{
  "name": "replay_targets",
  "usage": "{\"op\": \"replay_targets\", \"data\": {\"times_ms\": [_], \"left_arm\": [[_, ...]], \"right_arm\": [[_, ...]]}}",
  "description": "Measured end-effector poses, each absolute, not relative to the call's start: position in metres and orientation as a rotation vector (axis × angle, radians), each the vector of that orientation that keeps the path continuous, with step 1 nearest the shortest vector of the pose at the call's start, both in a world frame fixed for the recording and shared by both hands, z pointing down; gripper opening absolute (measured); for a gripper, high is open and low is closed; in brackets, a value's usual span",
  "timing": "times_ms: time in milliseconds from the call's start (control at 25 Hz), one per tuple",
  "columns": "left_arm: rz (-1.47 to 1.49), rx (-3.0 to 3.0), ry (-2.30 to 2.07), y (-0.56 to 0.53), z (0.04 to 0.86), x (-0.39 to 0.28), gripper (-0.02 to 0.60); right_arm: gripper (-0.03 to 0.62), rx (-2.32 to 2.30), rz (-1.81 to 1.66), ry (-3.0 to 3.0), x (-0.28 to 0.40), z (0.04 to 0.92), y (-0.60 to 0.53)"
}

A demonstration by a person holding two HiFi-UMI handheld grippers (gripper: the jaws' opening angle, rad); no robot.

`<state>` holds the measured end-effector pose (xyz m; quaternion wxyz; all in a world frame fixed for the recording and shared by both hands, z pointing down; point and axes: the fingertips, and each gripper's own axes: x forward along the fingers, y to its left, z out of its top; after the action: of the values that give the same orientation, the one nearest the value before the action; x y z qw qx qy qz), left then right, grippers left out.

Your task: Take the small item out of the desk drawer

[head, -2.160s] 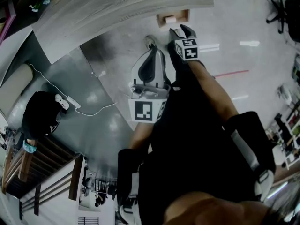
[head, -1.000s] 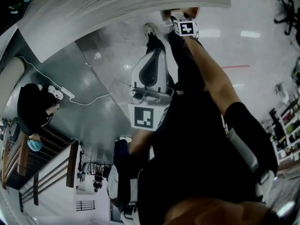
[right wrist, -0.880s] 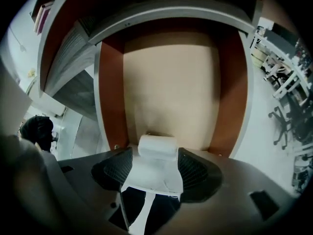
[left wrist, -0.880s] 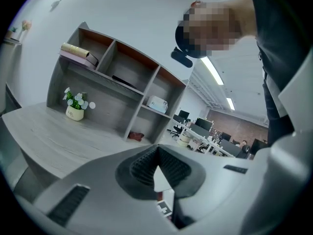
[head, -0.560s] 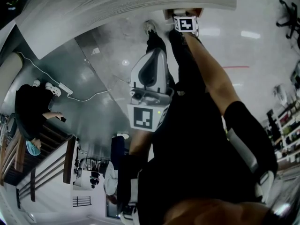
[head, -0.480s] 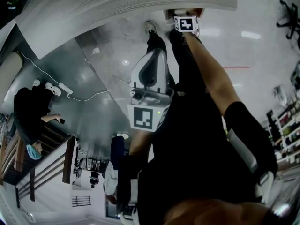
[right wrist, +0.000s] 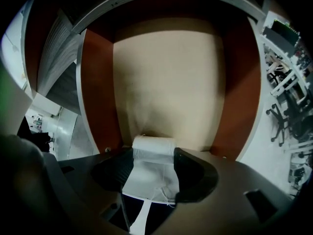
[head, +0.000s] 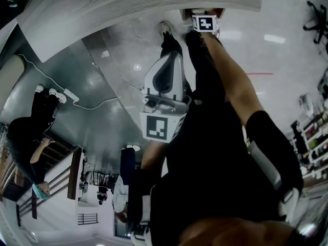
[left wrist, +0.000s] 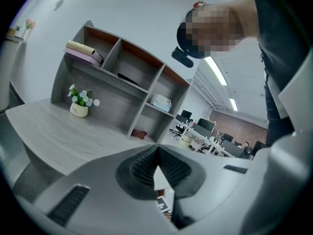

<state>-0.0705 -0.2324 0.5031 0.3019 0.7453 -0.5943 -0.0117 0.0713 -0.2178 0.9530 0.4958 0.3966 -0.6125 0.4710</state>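
The grey wooden desk (head: pixel 128 4) runs along the top of the head view, with its small drawer (head: pixel 187 13) pulled open under the edge. My right gripper (right wrist: pixel 153 163) reaches into that drawer; only its marker cube (head: pixel 205 23) shows from above. Inside, over the beige drawer floor (right wrist: pixel 166 82) between red-brown walls, a small white roll (right wrist: pixel 153 148) fills the gap between the pads, and the jaws are shut on it. My left gripper (head: pixel 173 56) hangs back near my body, pointing up and away from the drawer, shut and holding nothing.
A shelf unit (left wrist: pixel 122 82) with a flower pot (left wrist: pixel 79 106) stands on the desk. On the floor at left are a person in dark clothes (head: pixel 25 142) and a white cable with a power strip (head: pixel 69 95). An office chair (head: pixel 315 19) stands far right.
My right gripper has moved forward from below the drawer into it, to the white roll. The left gripper has stayed put. The person on the floor at left has shifted.
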Motion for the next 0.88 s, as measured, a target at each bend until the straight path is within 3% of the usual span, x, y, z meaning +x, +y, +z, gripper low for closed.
{"op": "replay_targets", "data": {"times_ms": [160, 880], "left_arm": [[-0.030, 1.978, -1.578, -0.230, 0.501, -0.069, -0.002], [-0.045, 1.998, -1.582, -0.215, 0.483, -0.069, -0.002]], "right_arm": [[0.258, 1.018, 1.008, -1.491, 0.093, 0.954, -0.234], [0.255, 1.049, 1.015, -1.518, 0.092, 0.923, -0.218]]}}
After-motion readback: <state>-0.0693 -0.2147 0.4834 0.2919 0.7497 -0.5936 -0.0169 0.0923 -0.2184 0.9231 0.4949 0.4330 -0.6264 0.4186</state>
